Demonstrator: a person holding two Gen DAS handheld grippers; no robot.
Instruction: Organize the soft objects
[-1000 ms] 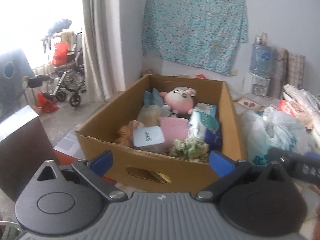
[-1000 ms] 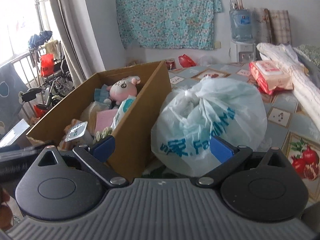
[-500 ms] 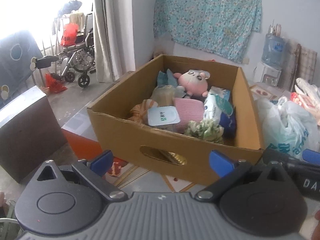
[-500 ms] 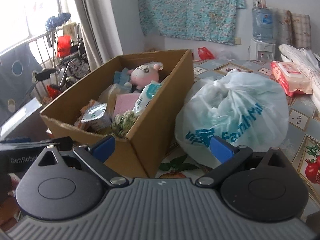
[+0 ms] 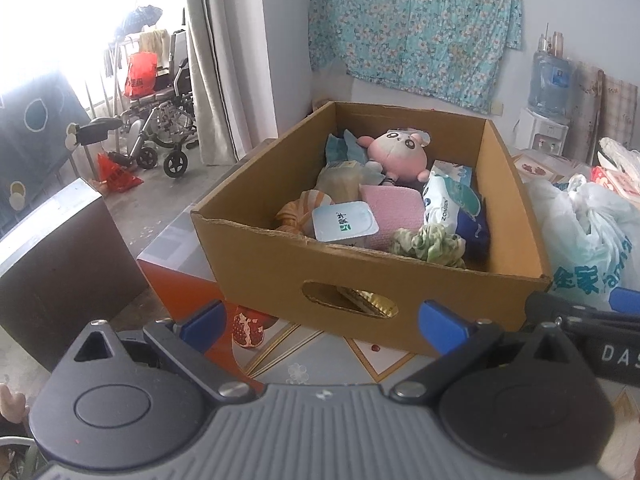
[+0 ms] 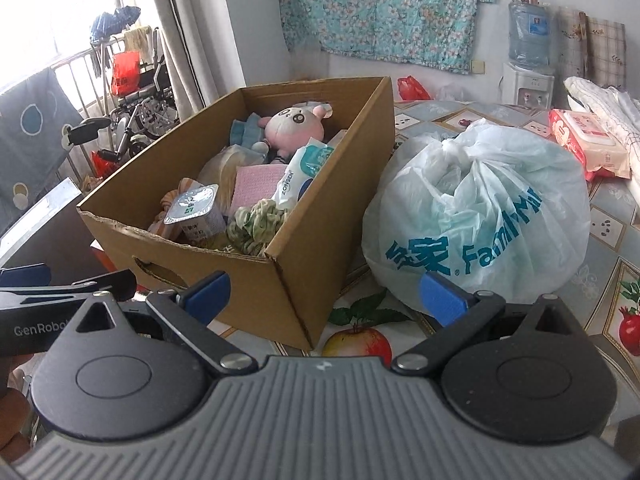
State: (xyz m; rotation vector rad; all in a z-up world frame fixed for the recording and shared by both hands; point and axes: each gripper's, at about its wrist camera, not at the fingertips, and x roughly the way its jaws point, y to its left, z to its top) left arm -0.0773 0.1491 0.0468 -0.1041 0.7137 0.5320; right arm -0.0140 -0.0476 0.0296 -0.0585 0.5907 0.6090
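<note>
Left tongs (image 5: 322,322): spread wide, holding nothing, hovering short of the box's near wall.
Right tongs (image 6: 324,294): also spread wide and empty, aimed at the box's near corner.
Cardboard box (image 5: 372,276): sits on the desk (image 6: 600,236) straight ahead of the left tongs, packed with soft things.
Contents: pink plush toy (image 5: 396,152) at the far end; wipes pack (image 5: 448,200), pink cloth (image 5: 394,208), green scrunchie (image 5: 430,242) and a sealed cup (image 5: 344,222) nearer.
Plastic bag (image 6: 480,216): knotted, ahead and right of the right tongs, touching the box; contents probably soft, hard to tell.
Risk: the thin bag may tear or slip if pinched; the box stands close to the desk edge, so a push could tip it.
</note>
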